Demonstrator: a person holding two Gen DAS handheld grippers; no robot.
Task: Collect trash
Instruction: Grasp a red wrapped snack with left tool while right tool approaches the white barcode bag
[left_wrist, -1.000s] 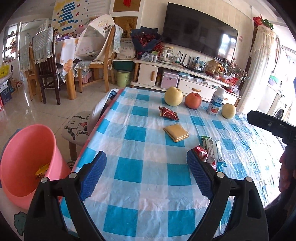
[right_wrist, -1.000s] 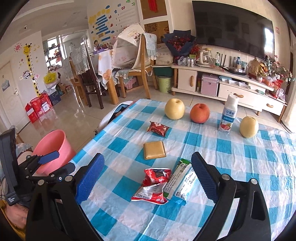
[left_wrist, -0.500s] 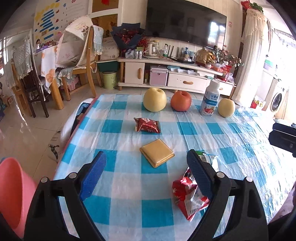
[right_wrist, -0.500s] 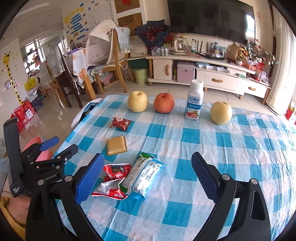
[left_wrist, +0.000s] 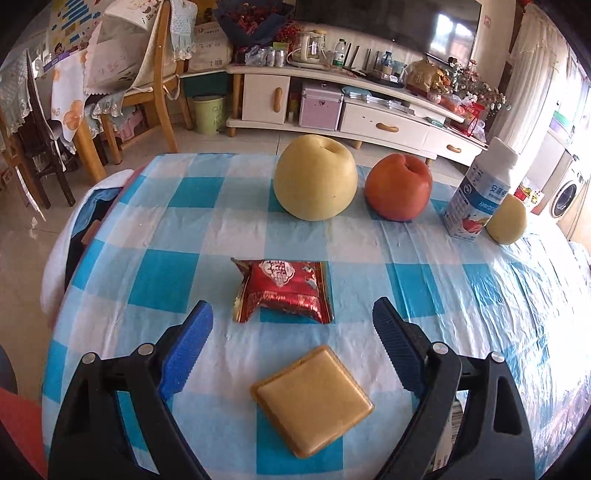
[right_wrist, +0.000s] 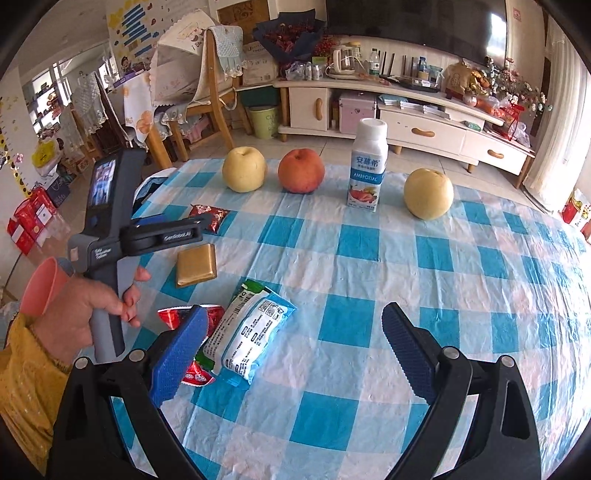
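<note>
My left gripper (left_wrist: 291, 325) is open and empty, low over the checked table, with a gold square packet (left_wrist: 312, 400) between its jaws and a red snack wrapper (left_wrist: 284, 290) just ahead. My right gripper (right_wrist: 295, 339) is open and empty near the table's front. A white and blue packet (right_wrist: 251, 332) lies by its left finger, over a crumpled red wrapper (right_wrist: 184, 319). The right wrist view also shows the gold packet (right_wrist: 197, 264), the red snack wrapper (right_wrist: 207, 214) and the left gripper (right_wrist: 201, 226) above them.
A pear (left_wrist: 316, 177), a red apple (left_wrist: 399, 186), a milk bottle (left_wrist: 478, 197) and a second pear (left_wrist: 506, 219) line the table's far edge. A pink bin (right_wrist: 42, 284) sits off the table's left side. Chairs and a TV cabinet stand beyond.
My left gripper has swung from the pink bin out over the table to the gold packet and red wrapper. My right gripper has drifted right and forward. Both stayed open.
</note>
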